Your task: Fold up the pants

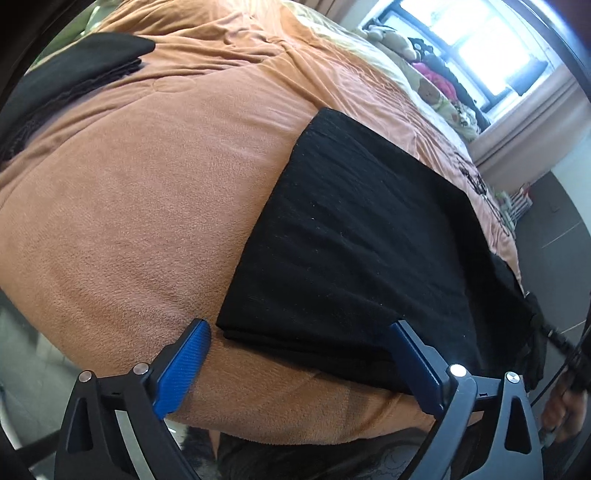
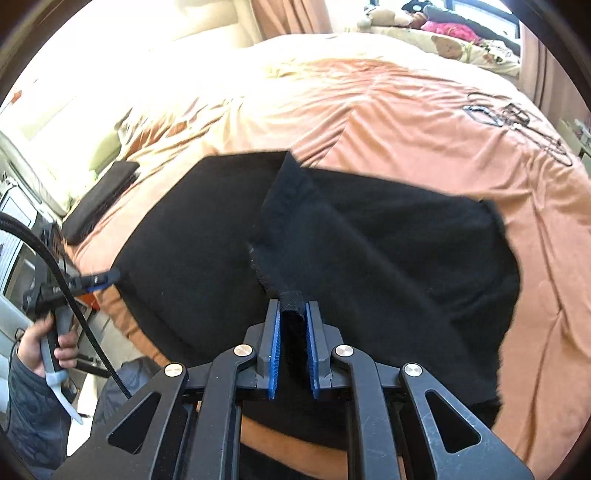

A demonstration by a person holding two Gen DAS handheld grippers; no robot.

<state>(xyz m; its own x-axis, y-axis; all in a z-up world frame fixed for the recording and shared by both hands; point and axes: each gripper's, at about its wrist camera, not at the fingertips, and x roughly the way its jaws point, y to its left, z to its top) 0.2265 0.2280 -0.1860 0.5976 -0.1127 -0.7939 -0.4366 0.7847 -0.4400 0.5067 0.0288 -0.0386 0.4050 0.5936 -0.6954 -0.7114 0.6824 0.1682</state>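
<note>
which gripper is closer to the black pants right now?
Right. The right gripper is clamped on a lifted flap of the black pants; the left gripper stands open at their near corner, pads not pressing.

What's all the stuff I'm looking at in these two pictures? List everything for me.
pants: one, black, spread on the near part of the bed, one edge lifted.
folded dark clothes: one pile, black, far left side of the bed.
blanket: one, orange, covering the bed.
stuffed toys and cushions: several, mixed colours, far end of the bed by the window.
window: one, bright, behind the bed.
right gripper: one, black with blue pads, shut on a fold of the pants.
left gripper: one, black with blue pads, open above the pants' near corner.
left hand: one, holding the left gripper's handle, dark sleeve.
</note>
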